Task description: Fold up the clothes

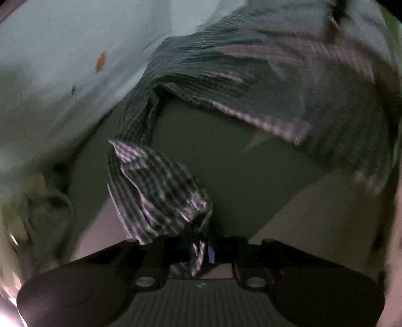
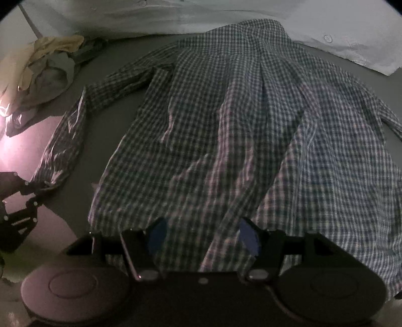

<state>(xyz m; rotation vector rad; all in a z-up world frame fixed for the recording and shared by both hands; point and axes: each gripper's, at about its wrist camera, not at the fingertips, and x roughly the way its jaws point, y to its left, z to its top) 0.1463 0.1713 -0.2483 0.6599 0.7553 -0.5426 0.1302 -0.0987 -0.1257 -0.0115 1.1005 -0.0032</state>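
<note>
A checked long-sleeved shirt (image 2: 226, 125) lies spread on the grey table, collar end far, hem near. My right gripper (image 2: 203, 236) is open over the hem, its blue pads (image 2: 248, 239) on either side of the cloth, not closed on it. My left gripper (image 1: 203, 249) is shut on the cuff of the shirt's left sleeve (image 1: 155, 191) and holds it lifted off the table; the left wrist view is blurred. The left gripper also shows at the left edge of the right wrist view (image 2: 37, 187), at the sleeve's end (image 2: 62, 140).
A heap of cream and grey clothes (image 2: 42, 68) lies at the far left of the table. A white sheet (image 2: 176, 17) runs along the far edge, also in the left wrist view (image 1: 62, 50). Bare grey table (image 2: 110, 105) shows between sleeve and shirt body.
</note>
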